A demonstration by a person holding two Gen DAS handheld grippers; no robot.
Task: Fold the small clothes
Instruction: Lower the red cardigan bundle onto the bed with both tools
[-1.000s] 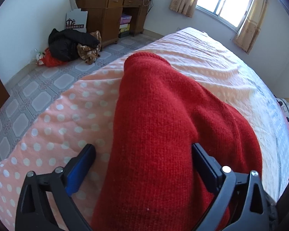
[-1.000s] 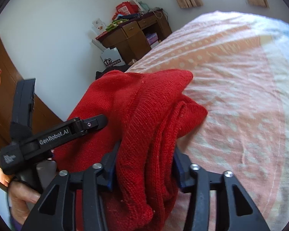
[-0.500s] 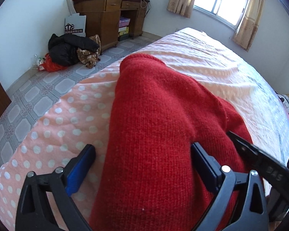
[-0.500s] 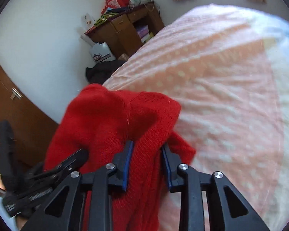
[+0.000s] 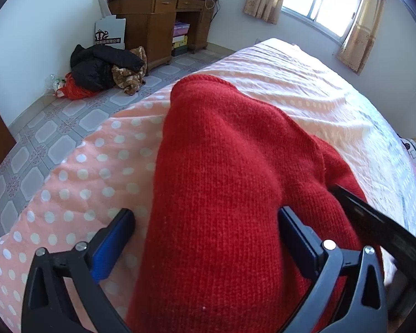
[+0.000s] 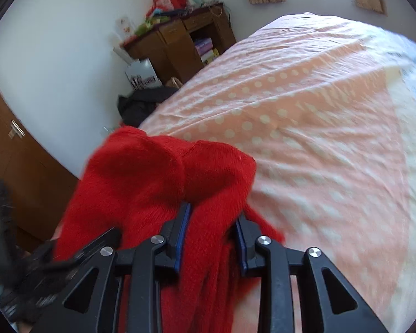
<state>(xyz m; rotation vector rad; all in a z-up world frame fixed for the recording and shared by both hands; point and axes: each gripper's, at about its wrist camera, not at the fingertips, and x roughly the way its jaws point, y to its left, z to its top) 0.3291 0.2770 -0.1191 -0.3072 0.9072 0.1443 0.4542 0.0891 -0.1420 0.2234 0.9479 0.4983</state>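
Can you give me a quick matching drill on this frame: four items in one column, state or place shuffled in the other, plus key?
Items
1. left gripper
2. right gripper
3. red knit garment
4. black jacket

State or place
A. heaped on the tiled floor near the wooden desk
B. fingers spread wide, garment lying between them
C. draped over the polka-dot bedspread
D. fingers pinched on bunched red fabric

Pairs: 1-B, 2-D, 3-C, 4-A
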